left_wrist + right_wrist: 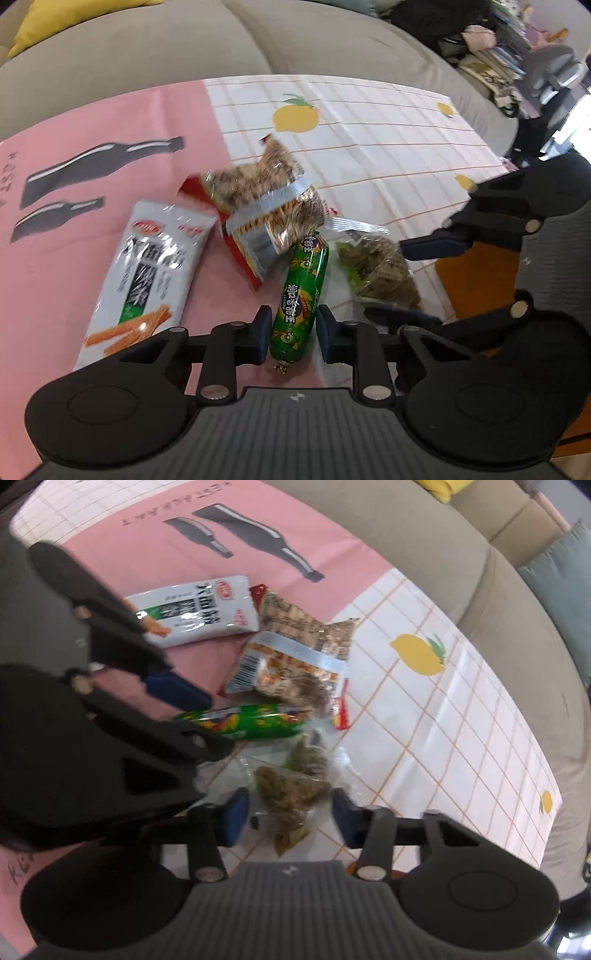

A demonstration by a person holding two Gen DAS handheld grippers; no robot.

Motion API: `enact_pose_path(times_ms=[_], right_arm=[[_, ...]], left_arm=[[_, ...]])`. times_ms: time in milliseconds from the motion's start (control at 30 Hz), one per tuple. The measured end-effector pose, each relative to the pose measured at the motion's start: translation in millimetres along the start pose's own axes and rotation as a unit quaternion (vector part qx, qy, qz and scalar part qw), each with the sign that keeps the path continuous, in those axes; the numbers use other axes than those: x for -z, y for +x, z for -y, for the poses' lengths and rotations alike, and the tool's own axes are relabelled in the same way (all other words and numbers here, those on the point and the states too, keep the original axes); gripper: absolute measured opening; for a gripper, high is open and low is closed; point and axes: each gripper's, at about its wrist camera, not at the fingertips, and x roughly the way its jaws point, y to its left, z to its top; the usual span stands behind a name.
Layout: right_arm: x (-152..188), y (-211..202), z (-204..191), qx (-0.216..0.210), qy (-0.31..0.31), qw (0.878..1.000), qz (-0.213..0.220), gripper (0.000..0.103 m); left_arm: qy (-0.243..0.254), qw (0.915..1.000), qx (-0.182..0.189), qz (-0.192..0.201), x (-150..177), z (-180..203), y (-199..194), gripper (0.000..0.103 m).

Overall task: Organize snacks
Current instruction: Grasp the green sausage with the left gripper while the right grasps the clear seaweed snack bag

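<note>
Left claw (291,332) clamped on the green sausage (299,295) near its lower end, pads against both sides. Right claw (288,818) straddles the clear bag (291,794) of greenish snack, jaws apart, pads not yet on the film. Both lie on the cloth (388,147) amid the pile (red packet (258,206) and white packet (147,273) alongside). Sausage: firm, light, slick skin, probably best held mid-length. Bag: soft, crinkly, contents likely brittle; pinch gently across the middle. Cloth sits on a sofa (184,48).
</note>
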Motion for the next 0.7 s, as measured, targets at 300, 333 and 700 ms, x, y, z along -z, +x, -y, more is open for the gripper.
enact_pose_path(times_ms=[300,333,700], right_arm=[[25.3,-23.7,-25.7,-0.026,0.062,0.997,0.036,0.034],[31.7,-28.4,-33.8,-0.028,0.062,0.997,0.044,0.034],[96.4,-61.9,-110.5,0.019,0.040,0.992,0.121,0.031]], left_arm=[[-0.091,0.9947,-0.043,-0.021,42.4,-11.8,-29.7,0.027],[-0.097,0.9939,-0.046,-0.023,49.2,-12.3,-33.6,0.027],[-0.159,0.9844,-0.075,-0.011,117.9,-21.8,-76.4,0.027]])
